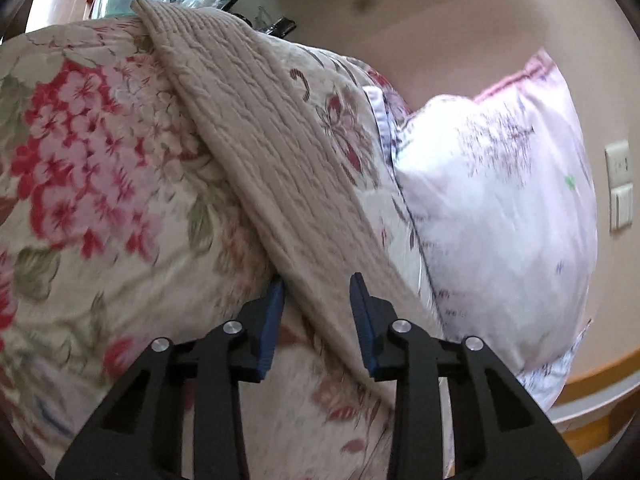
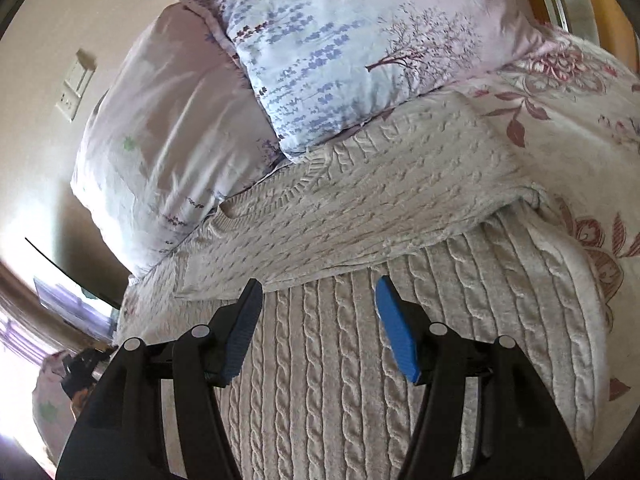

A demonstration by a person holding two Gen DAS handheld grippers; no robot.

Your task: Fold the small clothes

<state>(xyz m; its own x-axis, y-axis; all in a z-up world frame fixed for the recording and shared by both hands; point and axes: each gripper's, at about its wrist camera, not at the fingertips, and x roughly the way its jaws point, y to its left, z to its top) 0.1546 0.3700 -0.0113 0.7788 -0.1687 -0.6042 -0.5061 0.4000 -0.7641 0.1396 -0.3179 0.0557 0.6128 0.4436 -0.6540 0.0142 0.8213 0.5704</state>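
A beige cable-knit sweater (image 2: pixel 360 216) lies on a floral bedspread (image 2: pixel 568 92), one part folded across the body. In the left wrist view the sweater (image 1: pixel 256 136) runs as a long band from upper left down between the fingers. My left gripper (image 1: pixel 318 292) is open, its blue pads on either side of the sweater's edge, not closed on it. My right gripper (image 2: pixel 320 292) is open and empty, just above the sweater's body near the folded edge.
A floral bedspread (image 1: pixel 88 168) covers the bed. Pale lilac pillows (image 2: pixel 340 40) (image 1: pixel 500 200) lie against the wall at the head. A wall switch plate (image 1: pixel 620 184) and a wooden bed frame (image 1: pixel 600 376) show at the right.
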